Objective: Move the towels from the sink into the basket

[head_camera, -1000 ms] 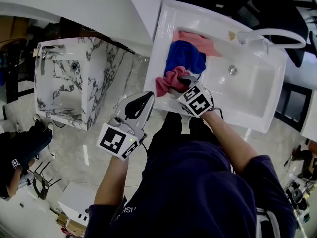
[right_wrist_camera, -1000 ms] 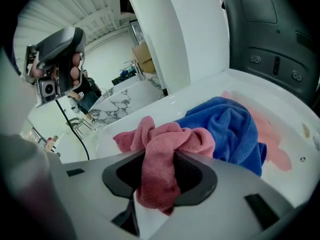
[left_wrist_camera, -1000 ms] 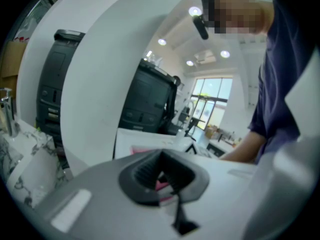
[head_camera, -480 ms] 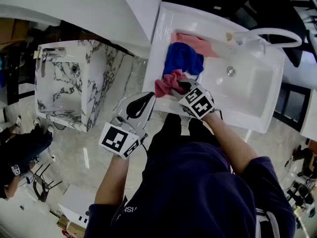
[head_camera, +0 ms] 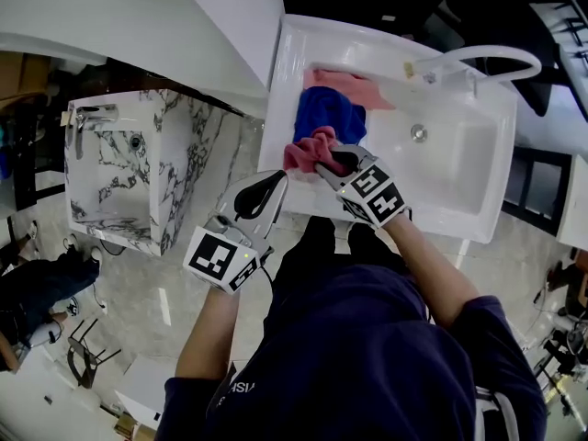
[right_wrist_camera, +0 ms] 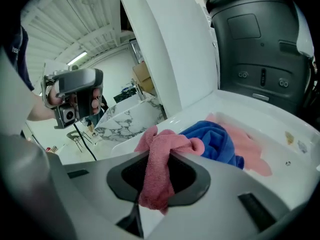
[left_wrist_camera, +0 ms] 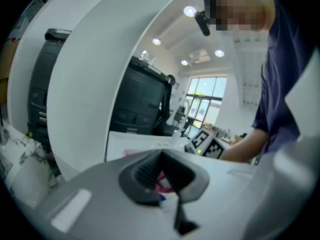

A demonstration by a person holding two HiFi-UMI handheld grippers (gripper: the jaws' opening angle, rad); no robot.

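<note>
The right hand-held gripper point(head_camera: 329, 159) has risen, jaws just closing on the rose towel point(head_camera: 303, 152) at the sink's point(head_camera: 459, 154) near-left rim. Only its own view shows the towel hanging lengthwise down between them.

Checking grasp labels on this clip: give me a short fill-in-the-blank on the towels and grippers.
1. The dark pink towel is clamped in the ____ gripper.
2. The ____ towel partly covers the pale pink towel in the sink.
3. The left gripper, jaws shut, holds ____.
Missing: right (the right gripper has just been closing on it); blue (blue towel); nothing.
</note>
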